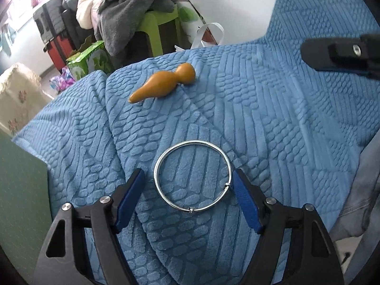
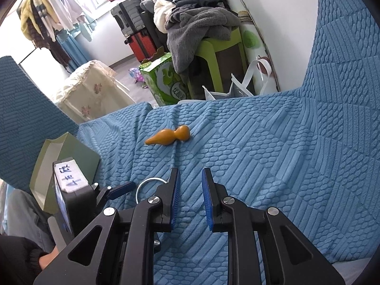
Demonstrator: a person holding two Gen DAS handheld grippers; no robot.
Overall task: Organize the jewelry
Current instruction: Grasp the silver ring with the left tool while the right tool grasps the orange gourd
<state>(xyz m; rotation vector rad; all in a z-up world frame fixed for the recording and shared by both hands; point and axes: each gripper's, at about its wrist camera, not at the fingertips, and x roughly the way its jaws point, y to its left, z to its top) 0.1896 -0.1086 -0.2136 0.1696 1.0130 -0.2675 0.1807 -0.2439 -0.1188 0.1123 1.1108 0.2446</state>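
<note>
A silver bangle (image 1: 192,175) lies flat on the blue quilted cover (image 1: 273,118). My left gripper (image 1: 188,178) is open, its blue pads on either side of the bangle, the right pad close to its rim. An orange gourd-shaped ornament (image 1: 163,82) lies farther off on the cover; it also shows in the right wrist view (image 2: 168,137). My right gripper (image 2: 190,178) is open and empty, hovering over the cover to the right of the left gripper (image 2: 123,190). Part of the bangle (image 2: 149,185) shows there behind its left finger.
A green paper bag (image 2: 66,156) stands at the left beside the left gripper. Beyond the cover's far edge are a green stool with a grey garment (image 2: 201,28), a green carton (image 2: 163,80), a white bag (image 2: 239,85) and suitcases (image 2: 140,42).
</note>
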